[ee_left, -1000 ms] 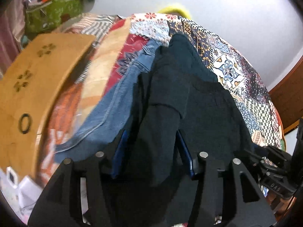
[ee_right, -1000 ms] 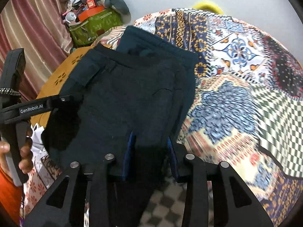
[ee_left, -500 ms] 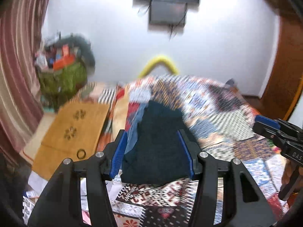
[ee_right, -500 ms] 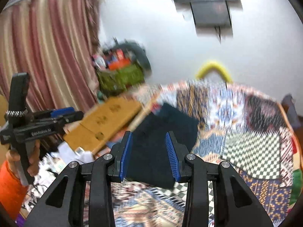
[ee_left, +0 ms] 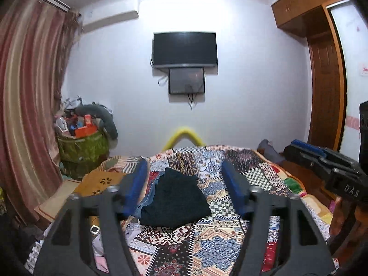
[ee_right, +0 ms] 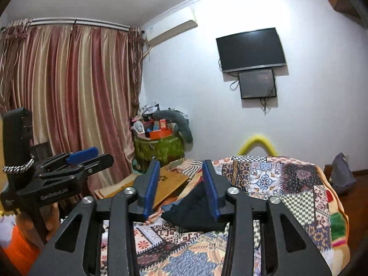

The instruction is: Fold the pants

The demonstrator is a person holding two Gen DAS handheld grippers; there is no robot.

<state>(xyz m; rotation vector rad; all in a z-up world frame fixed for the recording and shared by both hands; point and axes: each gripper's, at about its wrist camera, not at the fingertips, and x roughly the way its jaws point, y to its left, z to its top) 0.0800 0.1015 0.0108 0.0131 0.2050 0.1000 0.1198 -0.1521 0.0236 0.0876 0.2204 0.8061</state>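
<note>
Both grippers are raised clear of the bed with jaws spread and nothing between them — the left gripper frames the pants, the right gripper sits beside it. The dark pants lie folded in a flat stack on the patchwork quilt, resting partly on blue jeans at their left edge. A wooden board lies just left of the jeans, and a TV hangs on the far wall.
</note>
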